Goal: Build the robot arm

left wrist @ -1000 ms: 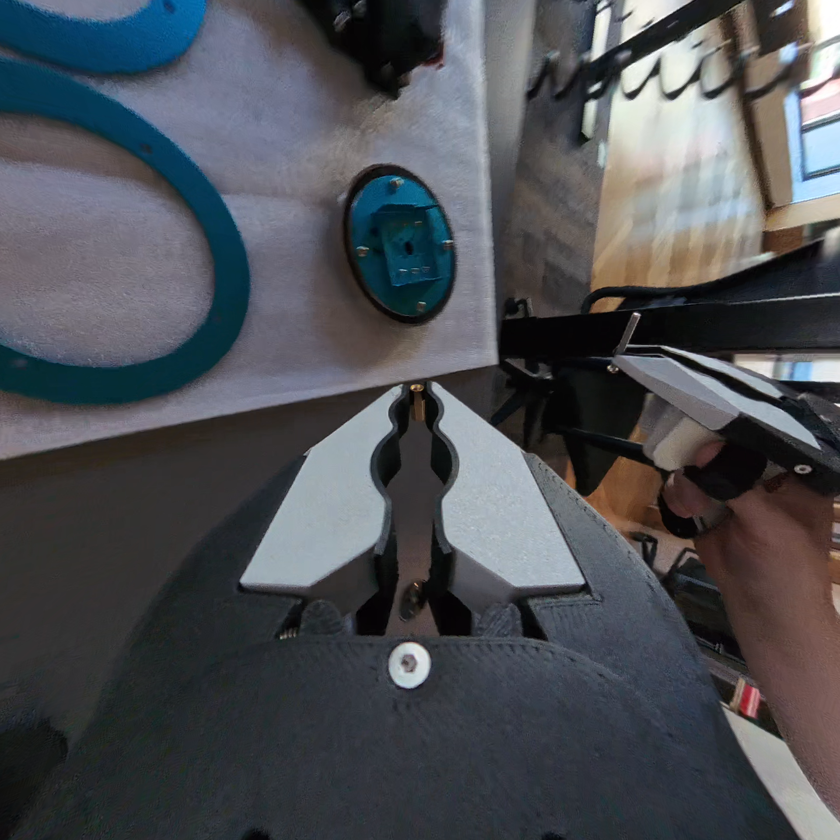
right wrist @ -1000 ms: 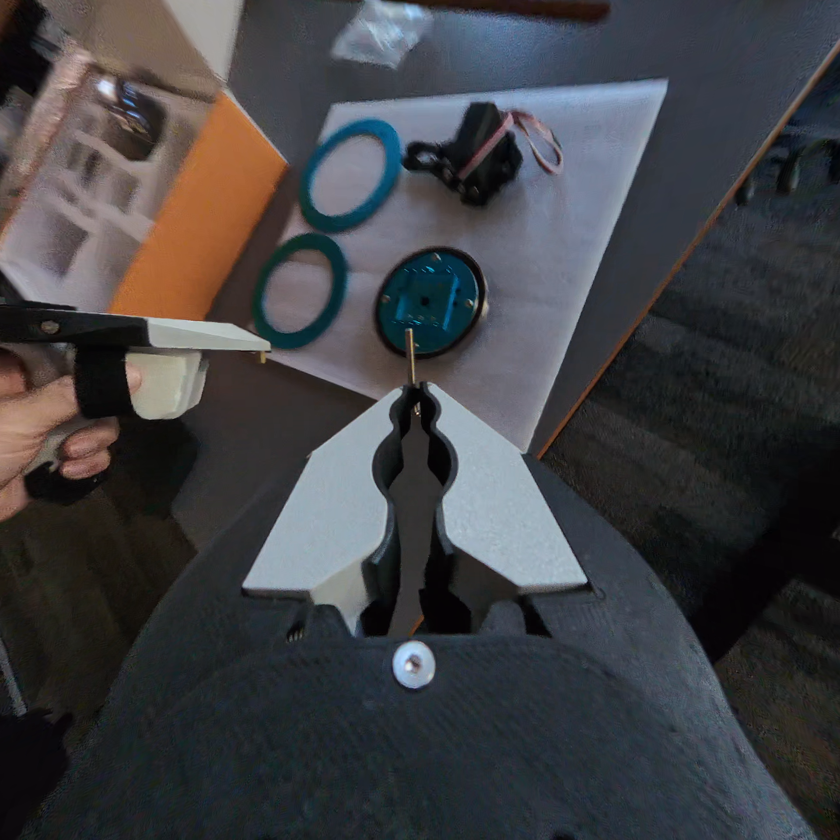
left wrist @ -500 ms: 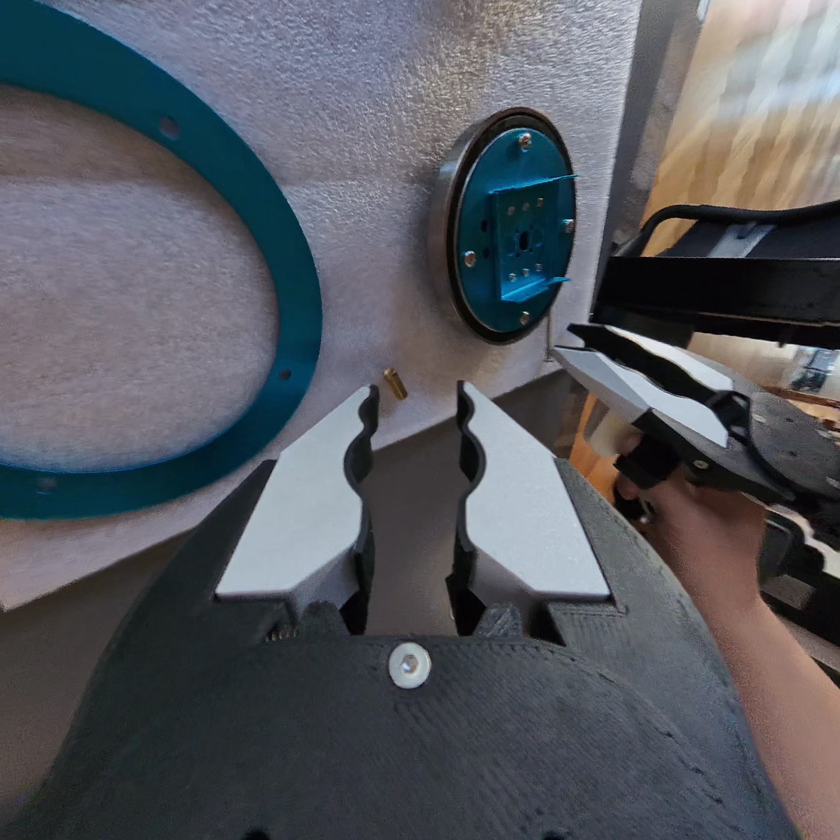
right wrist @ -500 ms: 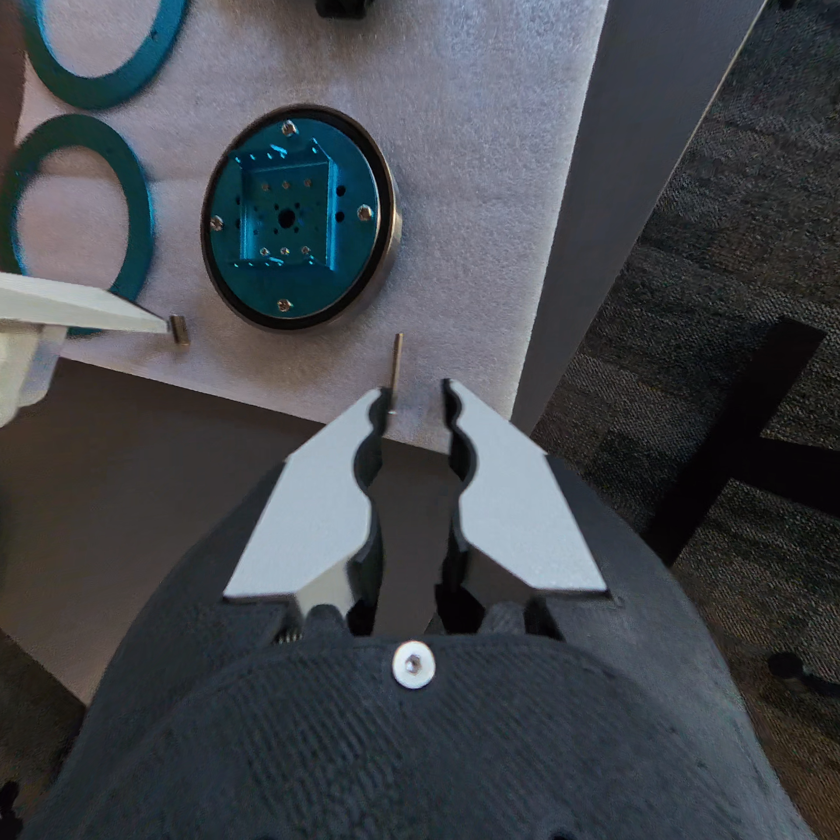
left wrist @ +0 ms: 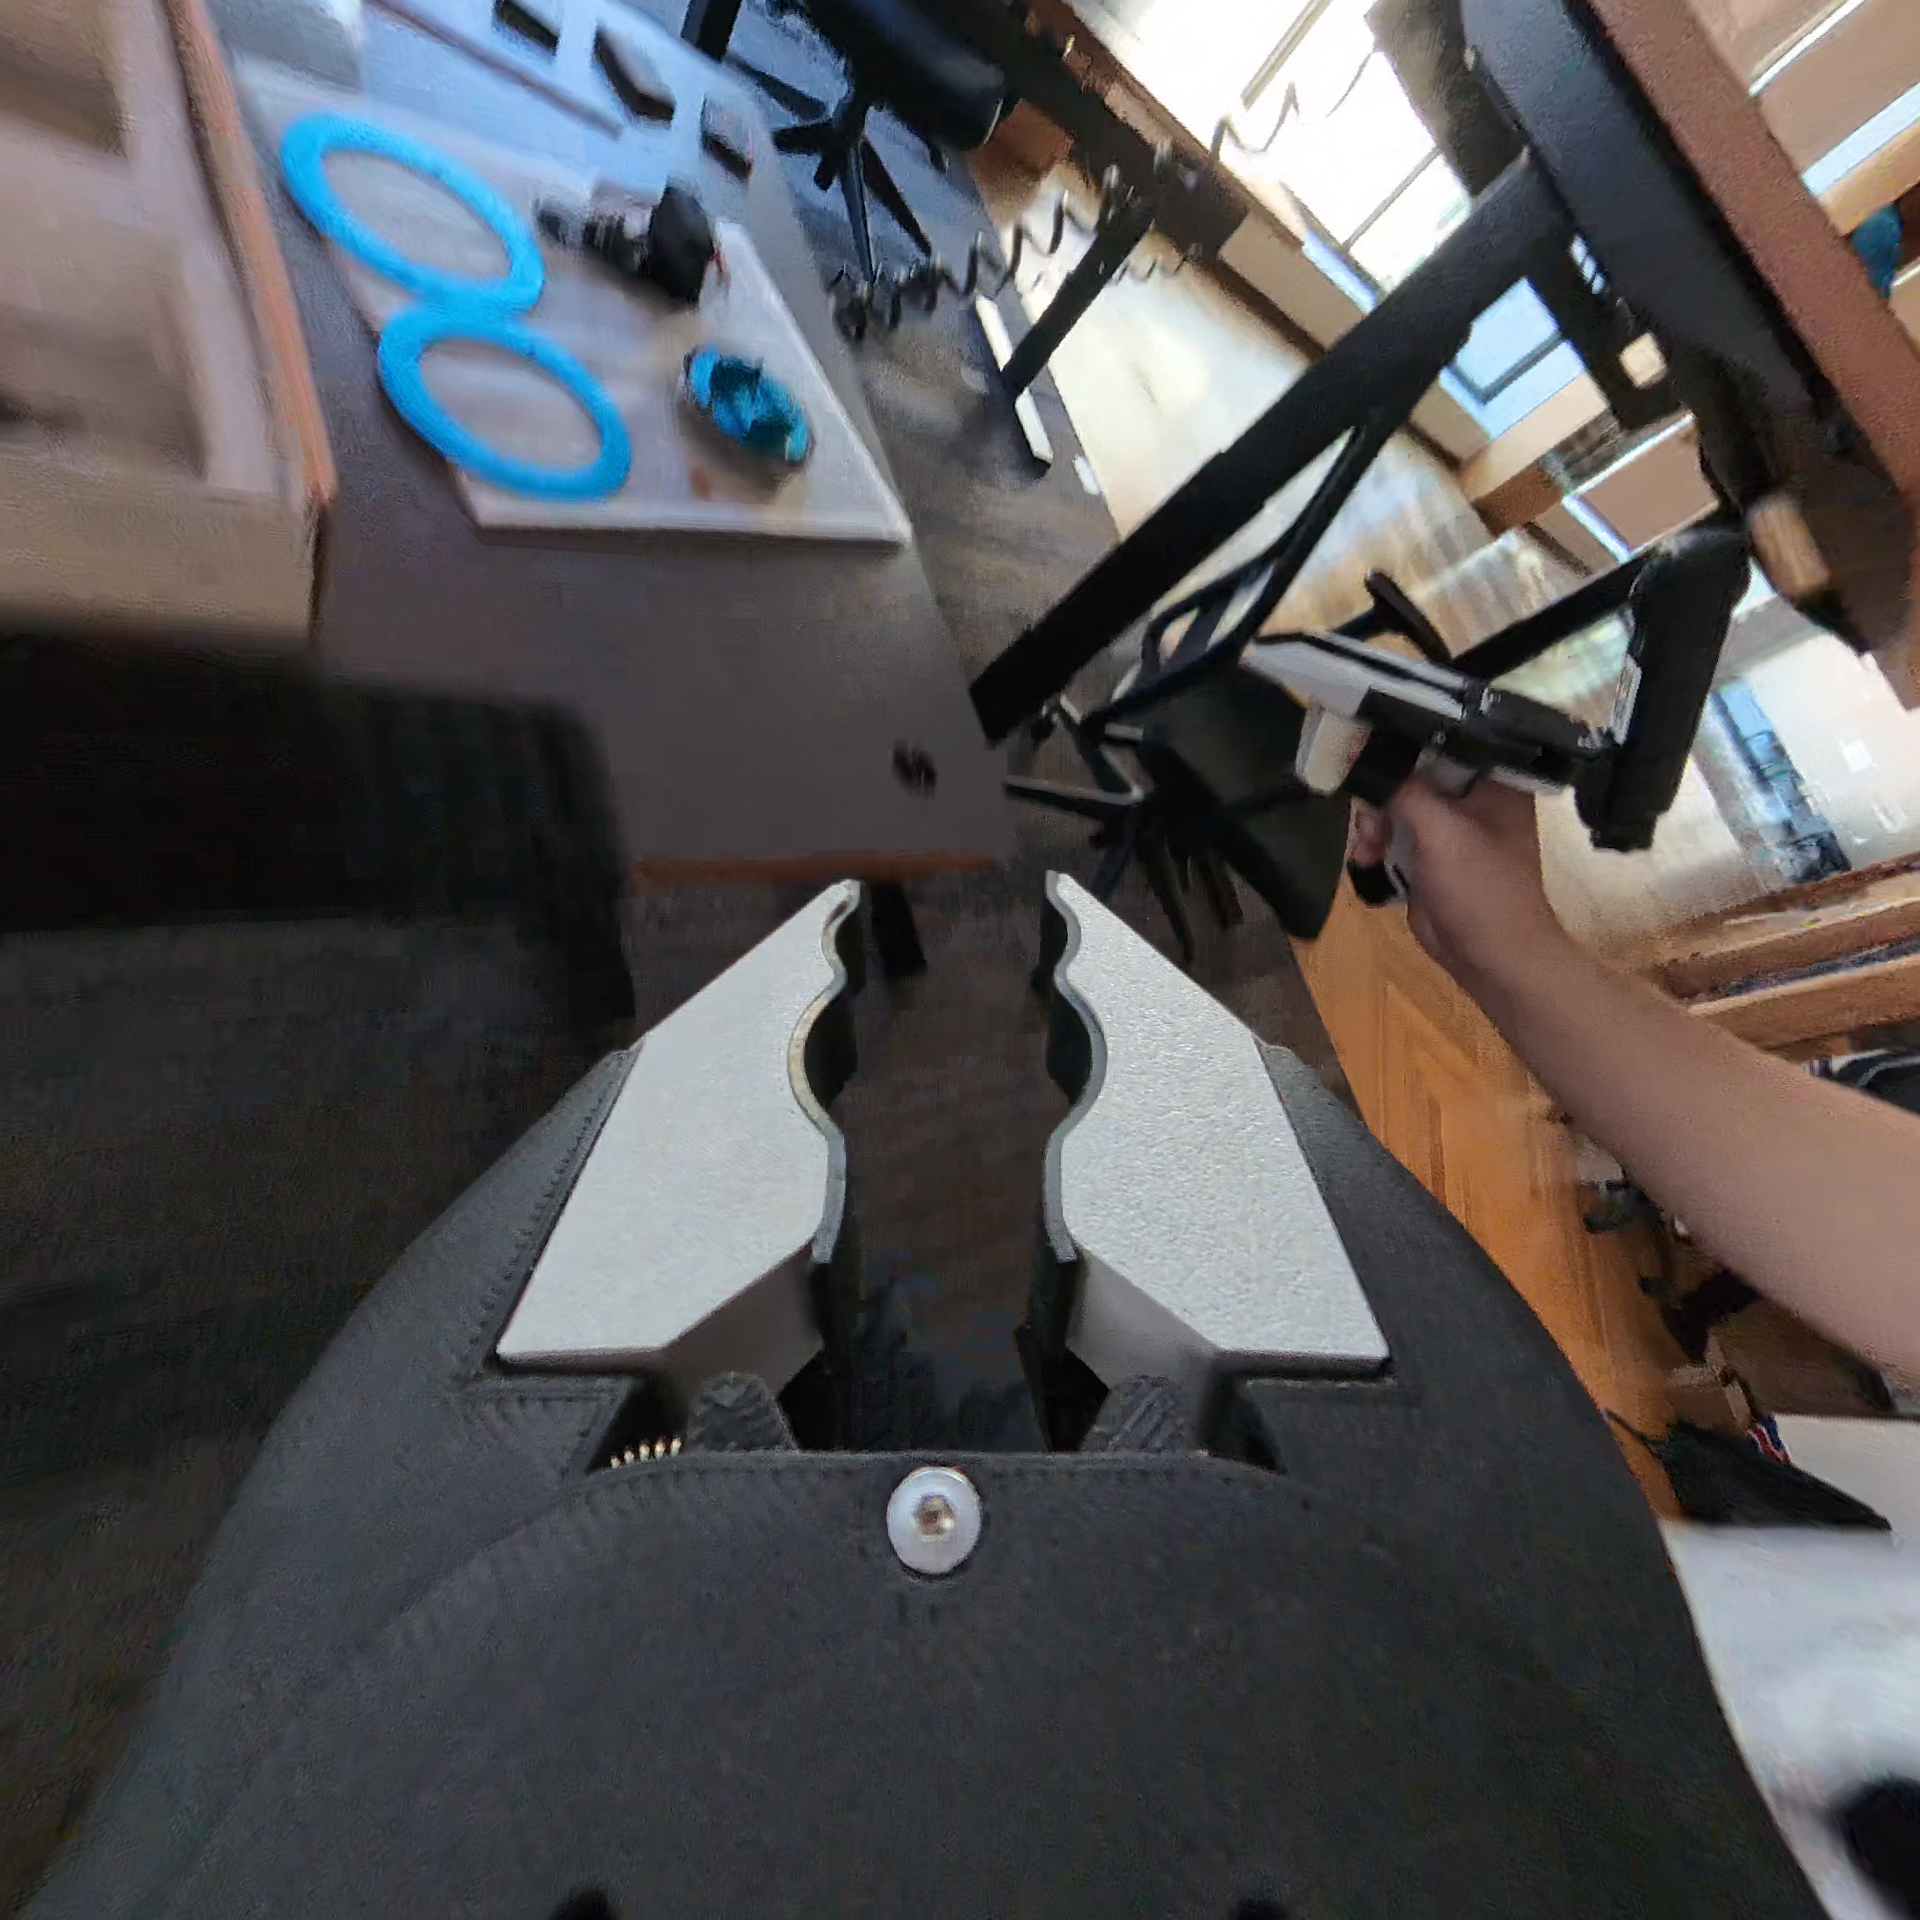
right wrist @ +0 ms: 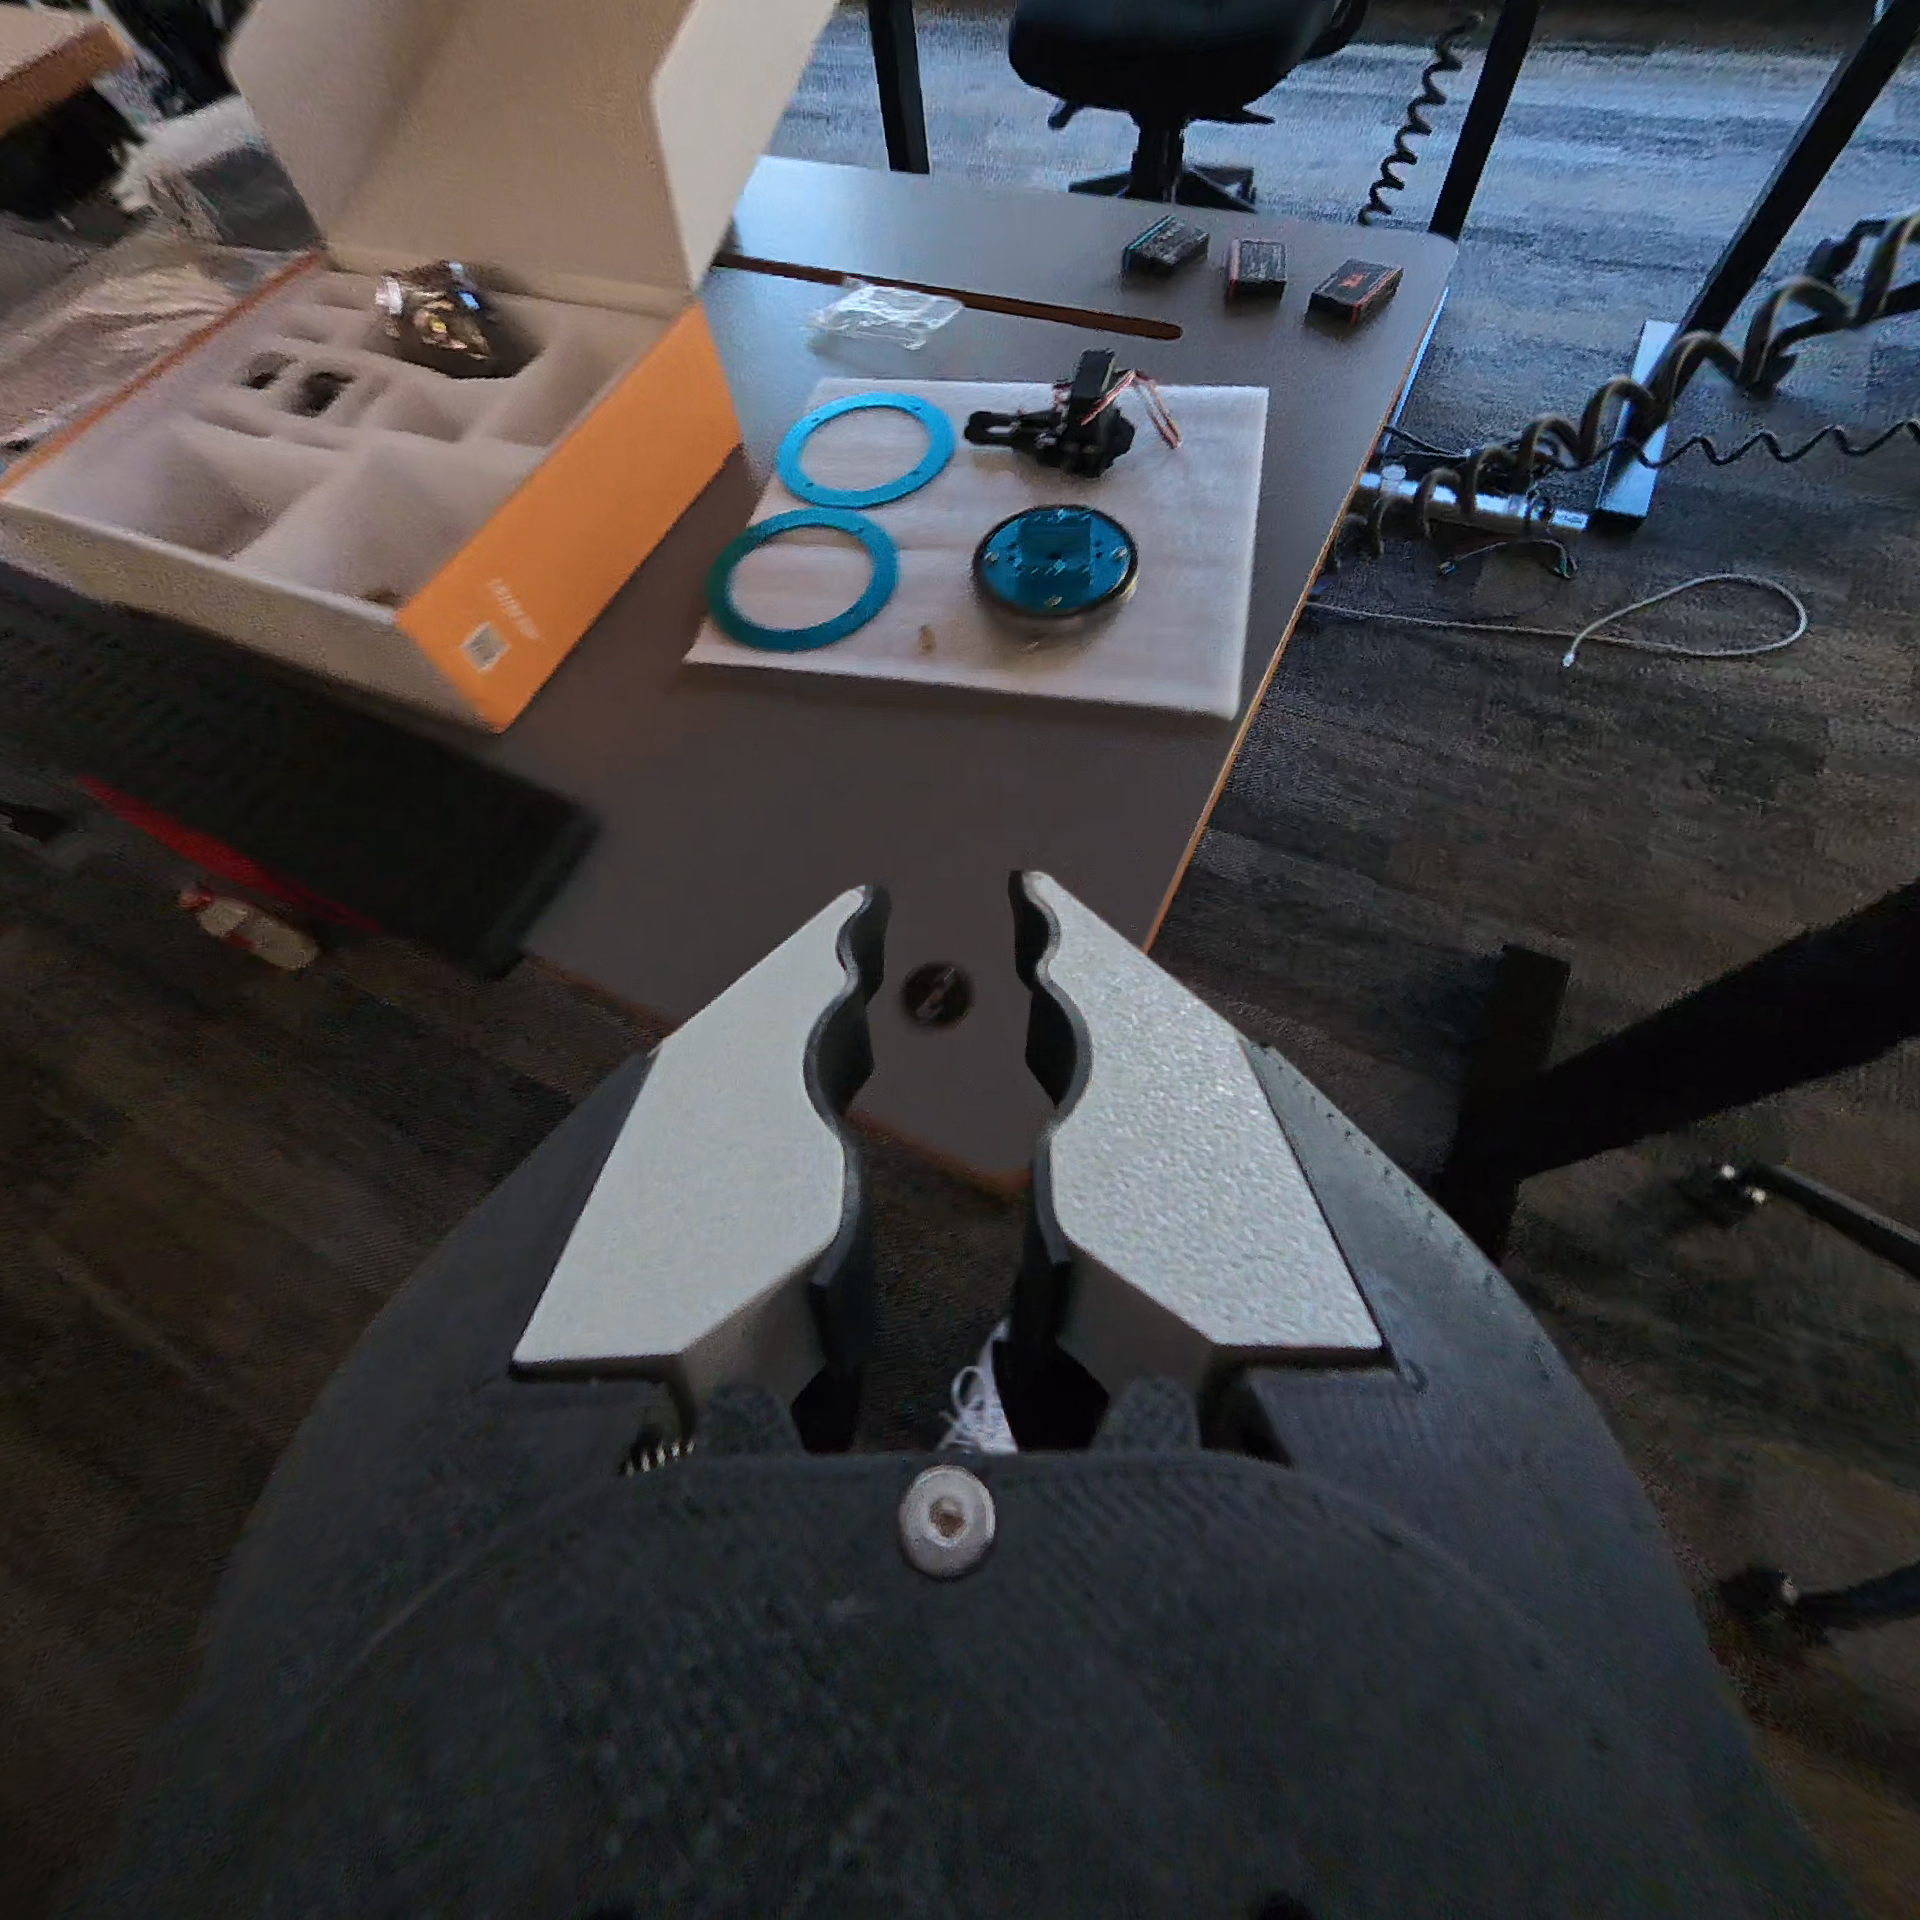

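My left gripper (left wrist: 951, 894) is open and holds nothing, pulled back off the near end of the grey table (left wrist: 675, 644). My right gripper (right wrist: 948, 894) is open and holds nothing, above the table's near corner. It also shows in the left wrist view (left wrist: 1320, 675), held by a hand at the right. On the white foam sheet (right wrist: 1195, 582) lie a blue round hub (right wrist: 1055, 566), two blue rings (right wrist: 800, 592) (right wrist: 865, 449), a black servo part (right wrist: 1060, 426) and a small brass standoff (right wrist: 924, 636). In the left wrist view the hub (left wrist: 746, 414) and the rings (left wrist: 504, 410) are blurred.
An open orange and white box (right wrist: 312, 436) with foam pockets stands at the left of the table. Three small black boxes (right wrist: 1257, 270) and a clear bag (right wrist: 883, 312) lie at its far end. A round dark inset (right wrist: 935, 992) marks the near corner. An office chair (right wrist: 1174, 62), cables and desk legs stand beyond. The left gripper's tips are roughly 35 cm from the right gripper's.
Both grippers opened and left their small metal parts on the foam sheet, then drew far back from it toward the near end of the table.
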Tool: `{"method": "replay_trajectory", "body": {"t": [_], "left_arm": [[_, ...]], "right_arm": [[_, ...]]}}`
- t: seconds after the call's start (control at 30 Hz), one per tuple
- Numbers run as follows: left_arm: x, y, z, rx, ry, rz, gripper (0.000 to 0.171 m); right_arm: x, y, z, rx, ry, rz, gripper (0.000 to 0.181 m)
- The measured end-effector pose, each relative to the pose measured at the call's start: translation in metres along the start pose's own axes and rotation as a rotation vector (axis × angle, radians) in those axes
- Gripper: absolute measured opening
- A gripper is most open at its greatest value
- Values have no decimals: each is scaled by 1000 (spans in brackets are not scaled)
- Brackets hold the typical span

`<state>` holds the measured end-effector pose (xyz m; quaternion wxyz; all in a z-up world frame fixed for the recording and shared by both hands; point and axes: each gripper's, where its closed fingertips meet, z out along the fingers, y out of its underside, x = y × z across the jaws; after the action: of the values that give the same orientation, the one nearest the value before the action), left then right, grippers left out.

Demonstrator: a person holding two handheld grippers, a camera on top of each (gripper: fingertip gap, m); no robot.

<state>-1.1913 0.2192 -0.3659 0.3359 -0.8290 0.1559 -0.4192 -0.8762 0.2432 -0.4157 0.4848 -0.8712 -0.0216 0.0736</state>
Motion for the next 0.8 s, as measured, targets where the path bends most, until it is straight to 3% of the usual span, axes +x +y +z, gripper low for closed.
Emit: {"method": "replay_trajectory", "body": {"t": [0.13,0.2,0.27,0.33,0.4,0.47,0.57,0.63,0.7,0.8], "left_arm": [[-1,110,-162,-24,-170,-35,31],[-19,149,-254,39,-394,-12,26],[-29,167,-362,181,-632,-14,27],[-18,176,-473,331,-850,-10,31],[11,188,-574,440,-1090,43,33],[49,196,-644,504,-1275,108,37],[95,189,-691,522,-1444,248,46],[114,168,-696,524,-1491,387,48],[119,140,-677,523,-1409,456,50],[119,90,-625,602,-1084,434,67]], "right_arm": [[-59,44,-56,4,-4,49,23],[-85,43,-75,35,-33,-11,23],[-104,33,-88,65,-51,-160,22],[-122,16,-94,97,-90,-324,23],[-139,-7,-98,150,-114,-461,24],[-157,-24,-105,209,-149,-518,26],[-176,-25,-135,293,-194,-505,33],[-174,-8,-168,347,-186,-485,34],[-158,18,-205,340,-139,-444,36],[-116,36,-274,352,10,-408,38]]}}
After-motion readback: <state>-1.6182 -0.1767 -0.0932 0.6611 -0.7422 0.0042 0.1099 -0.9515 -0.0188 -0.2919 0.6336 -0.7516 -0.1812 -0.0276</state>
